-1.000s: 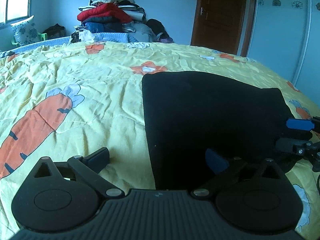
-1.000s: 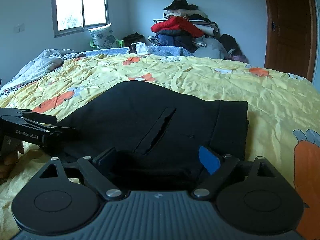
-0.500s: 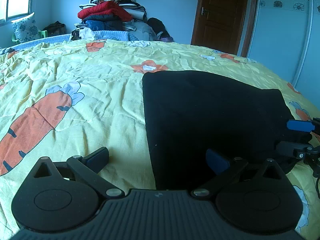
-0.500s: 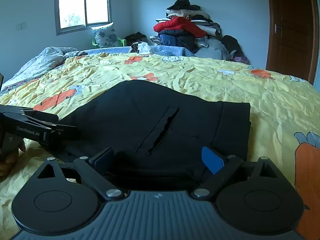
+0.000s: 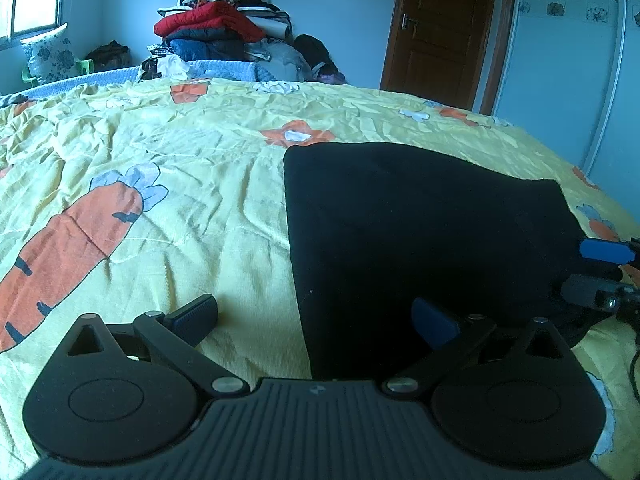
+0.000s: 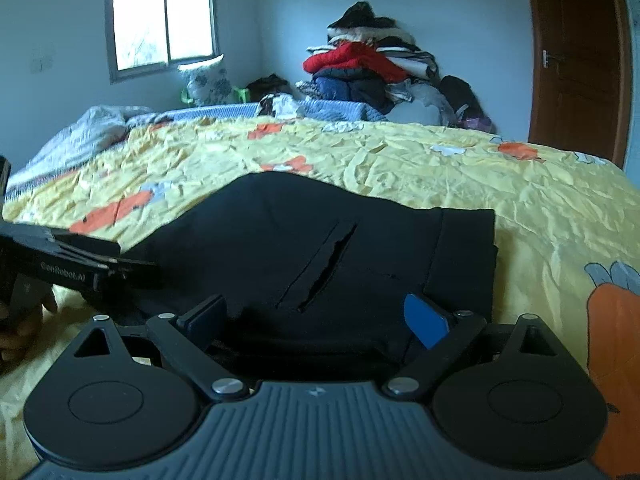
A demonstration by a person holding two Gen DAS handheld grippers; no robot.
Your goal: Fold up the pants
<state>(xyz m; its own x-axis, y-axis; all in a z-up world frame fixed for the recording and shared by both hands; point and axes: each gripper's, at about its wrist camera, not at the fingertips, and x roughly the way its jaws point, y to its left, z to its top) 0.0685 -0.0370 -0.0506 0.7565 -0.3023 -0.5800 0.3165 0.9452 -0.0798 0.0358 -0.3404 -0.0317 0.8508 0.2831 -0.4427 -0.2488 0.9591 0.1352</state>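
While both grippers' fingers (image 5: 192, 316) gape empty, the black pants (image 6: 360, 248) lie folded, slit pocket up.

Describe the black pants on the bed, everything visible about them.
The black pants of soft matte cloth lie folded into a compact, flat, roughly rectangular bundle on the yellow carrot-print bedspread. A slanted slit pocket gapes open on top, and a seamed band runs along the right edge. The near edge lies between the open fingers of the right tool; the left tool straddles the bundle's left edge, also open.
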